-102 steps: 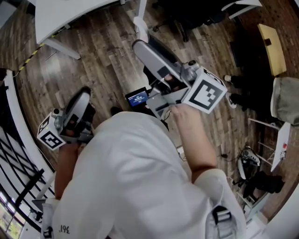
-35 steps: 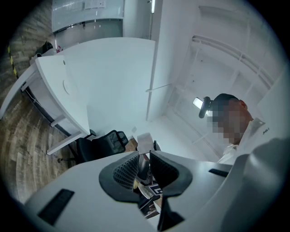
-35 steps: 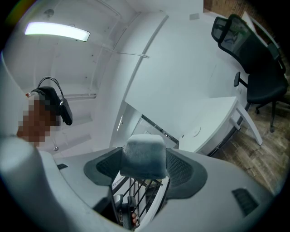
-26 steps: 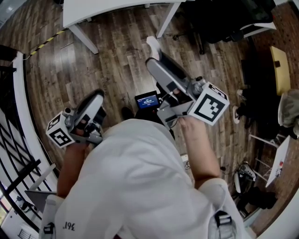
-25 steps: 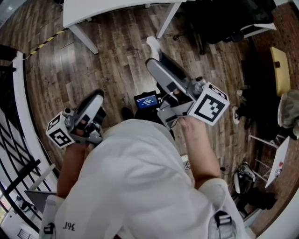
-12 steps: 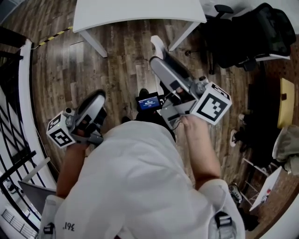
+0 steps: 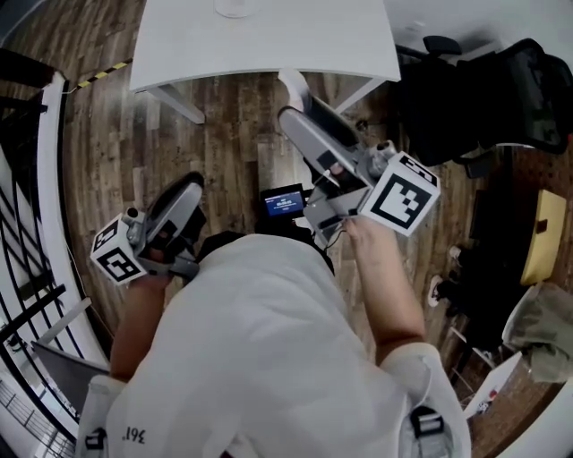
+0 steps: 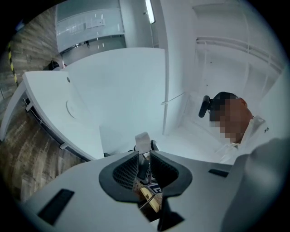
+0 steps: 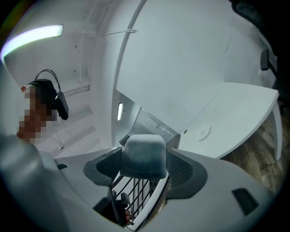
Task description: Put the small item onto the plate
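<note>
A wood floor [image 7: 224, 116] filled the head view, with a white bench [image 7: 313, 36] along the top and the plate [image 7: 235, 7] at the frame's upper edge. At centre, the right tool [image 7: 295, 103] clenched the small item [image 9: 144, 156], short of the plate. At lower left, the left tool [image 7: 183, 192] was pinched together, empty.
</note>
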`<state>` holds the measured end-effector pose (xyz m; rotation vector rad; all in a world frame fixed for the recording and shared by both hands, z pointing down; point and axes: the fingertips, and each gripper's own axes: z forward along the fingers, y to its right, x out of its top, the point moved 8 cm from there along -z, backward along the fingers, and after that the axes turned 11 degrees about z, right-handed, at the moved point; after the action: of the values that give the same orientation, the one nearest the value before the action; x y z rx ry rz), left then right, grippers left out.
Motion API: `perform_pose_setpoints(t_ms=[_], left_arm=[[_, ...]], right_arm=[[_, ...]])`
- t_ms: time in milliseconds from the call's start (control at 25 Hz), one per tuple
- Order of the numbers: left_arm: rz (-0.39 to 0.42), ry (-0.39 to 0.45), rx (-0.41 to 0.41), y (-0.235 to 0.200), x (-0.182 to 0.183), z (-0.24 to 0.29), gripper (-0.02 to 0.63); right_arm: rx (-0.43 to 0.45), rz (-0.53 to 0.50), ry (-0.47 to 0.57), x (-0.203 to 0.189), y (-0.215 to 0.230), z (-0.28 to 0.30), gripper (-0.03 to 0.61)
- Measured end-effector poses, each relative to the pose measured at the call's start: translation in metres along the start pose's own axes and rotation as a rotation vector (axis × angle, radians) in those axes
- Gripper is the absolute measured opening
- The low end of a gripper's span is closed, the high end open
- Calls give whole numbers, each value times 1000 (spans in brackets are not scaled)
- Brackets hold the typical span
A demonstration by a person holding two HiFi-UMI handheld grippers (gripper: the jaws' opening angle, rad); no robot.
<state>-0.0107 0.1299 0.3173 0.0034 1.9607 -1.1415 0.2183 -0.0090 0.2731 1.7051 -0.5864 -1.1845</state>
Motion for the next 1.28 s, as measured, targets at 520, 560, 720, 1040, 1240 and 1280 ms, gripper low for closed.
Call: perform_pose_setpoints(t_ms=[520, 560, 720, 1040, 1240, 1280], left_arm=[[-28, 34, 13, -48, 25, 32, 79], [-37, 33, 10, -55, 29, 31, 80], [-58, 20, -16, -86, 58, 32, 80], [-78, -13, -59, -146, 132, 25, 80], [-83, -26, -73, -173, 169, 12, 80], [-85, -27, -76, -178, 175, 10, 79]], right_arm=[[-37, 34, -35, 28, 44, 41, 307], [-43, 34, -34, 27, 45, 47, 307], [-76, 39, -15, 28, 53, 79, 307], [-115, 54, -2, 26, 61, 167, 307], [-136, 35, 18, 30, 57, 209, 307], [-144, 34, 25, 30, 57, 214, 307]])
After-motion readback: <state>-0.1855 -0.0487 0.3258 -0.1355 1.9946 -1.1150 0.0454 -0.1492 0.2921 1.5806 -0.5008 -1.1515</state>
